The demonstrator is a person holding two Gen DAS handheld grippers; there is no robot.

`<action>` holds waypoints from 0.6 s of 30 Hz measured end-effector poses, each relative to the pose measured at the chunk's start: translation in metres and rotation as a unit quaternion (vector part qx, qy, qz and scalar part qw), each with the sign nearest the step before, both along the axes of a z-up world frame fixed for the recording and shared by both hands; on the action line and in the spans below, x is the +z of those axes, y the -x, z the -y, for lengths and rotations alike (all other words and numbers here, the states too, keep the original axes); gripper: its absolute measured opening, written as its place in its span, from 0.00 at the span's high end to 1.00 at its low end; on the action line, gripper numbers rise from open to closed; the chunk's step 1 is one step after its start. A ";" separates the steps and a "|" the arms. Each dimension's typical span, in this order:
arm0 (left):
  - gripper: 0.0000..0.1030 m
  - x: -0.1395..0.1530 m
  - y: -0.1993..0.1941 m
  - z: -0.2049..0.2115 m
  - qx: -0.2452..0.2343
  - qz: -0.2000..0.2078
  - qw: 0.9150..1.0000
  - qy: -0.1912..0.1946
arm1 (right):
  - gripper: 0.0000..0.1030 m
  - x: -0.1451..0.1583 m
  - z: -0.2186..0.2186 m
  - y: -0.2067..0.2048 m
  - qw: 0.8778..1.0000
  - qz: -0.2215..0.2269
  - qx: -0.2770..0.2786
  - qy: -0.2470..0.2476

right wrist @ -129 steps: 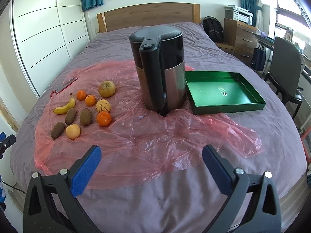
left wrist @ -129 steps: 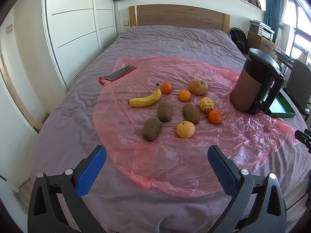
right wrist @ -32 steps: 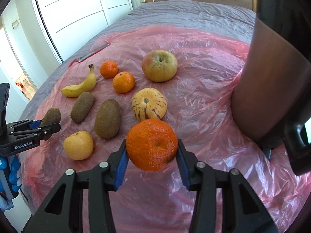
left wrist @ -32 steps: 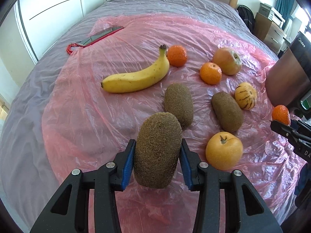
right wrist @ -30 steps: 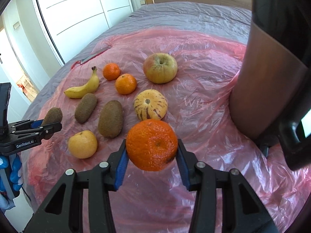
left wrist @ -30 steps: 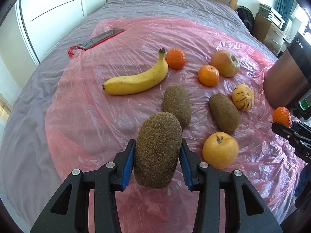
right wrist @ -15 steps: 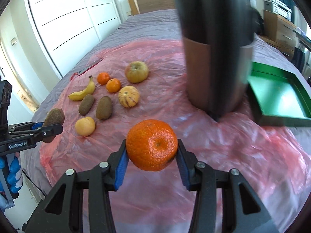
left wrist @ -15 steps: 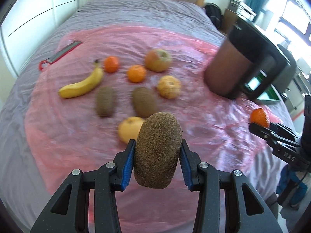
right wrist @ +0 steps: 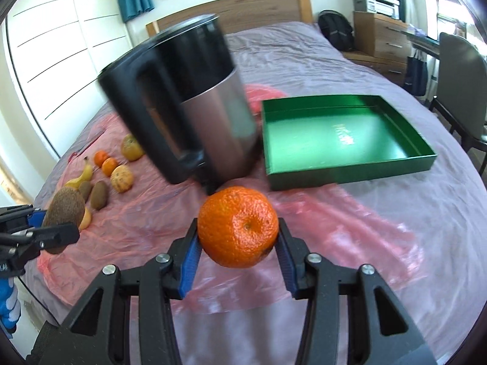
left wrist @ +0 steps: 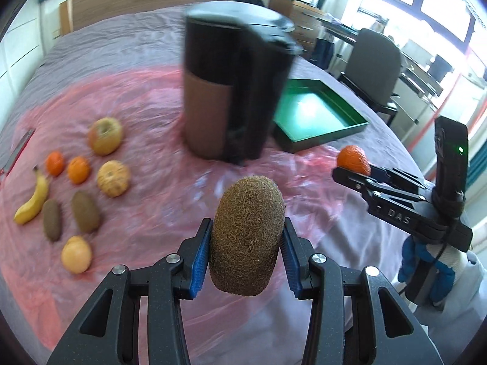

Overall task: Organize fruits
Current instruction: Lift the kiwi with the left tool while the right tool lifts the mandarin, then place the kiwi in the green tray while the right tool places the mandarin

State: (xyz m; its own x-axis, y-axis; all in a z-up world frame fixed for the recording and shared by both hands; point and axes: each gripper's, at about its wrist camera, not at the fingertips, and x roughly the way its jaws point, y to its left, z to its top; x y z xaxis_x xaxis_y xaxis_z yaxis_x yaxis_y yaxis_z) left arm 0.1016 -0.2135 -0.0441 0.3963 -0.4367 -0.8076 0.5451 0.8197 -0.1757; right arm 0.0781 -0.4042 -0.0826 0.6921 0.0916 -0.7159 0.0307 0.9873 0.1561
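My left gripper (left wrist: 245,257) is shut on a brown kiwi (left wrist: 246,231) and holds it above the pink plastic sheet (left wrist: 158,158). My right gripper (right wrist: 239,243) is shut on an orange tangerine (right wrist: 239,226), also lifted; it shows at the right of the left wrist view (left wrist: 353,158). An empty green tray (right wrist: 344,137) lies to the right behind a kettle (right wrist: 188,106). On the sheet at the left lie a banana (left wrist: 32,202), two kiwis (left wrist: 85,211), two tangerines (left wrist: 78,168), an apple (left wrist: 105,135), a striped melon (left wrist: 114,178) and a yellow fruit (left wrist: 76,254).
The black and brown kettle (left wrist: 234,91) stands in the middle of the bed between the fruits and the tray (left wrist: 316,115). A chair (left wrist: 374,67) and a desk stand to the right of the bed. A red-cased phone (left wrist: 16,152) lies at the far left.
Both grippers have swung to the right with their fruit, away from the fruit group. The kettle and the green tray now stand nearer the middle of both views.
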 end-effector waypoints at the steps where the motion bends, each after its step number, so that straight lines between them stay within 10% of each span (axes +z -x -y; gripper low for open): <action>1: 0.63 0.001 0.000 0.011 -0.010 0.002 1.000 -0.001 | 0.63 0.001 0.008 -0.002 1.000 0.002 -0.005 0.002; 18: 0.63 -0.017 -0.091 0.205 -0.051 0.014 0.998 -0.026 | 0.63 -0.006 0.163 -0.108 0.995 0.015 -0.092 0.040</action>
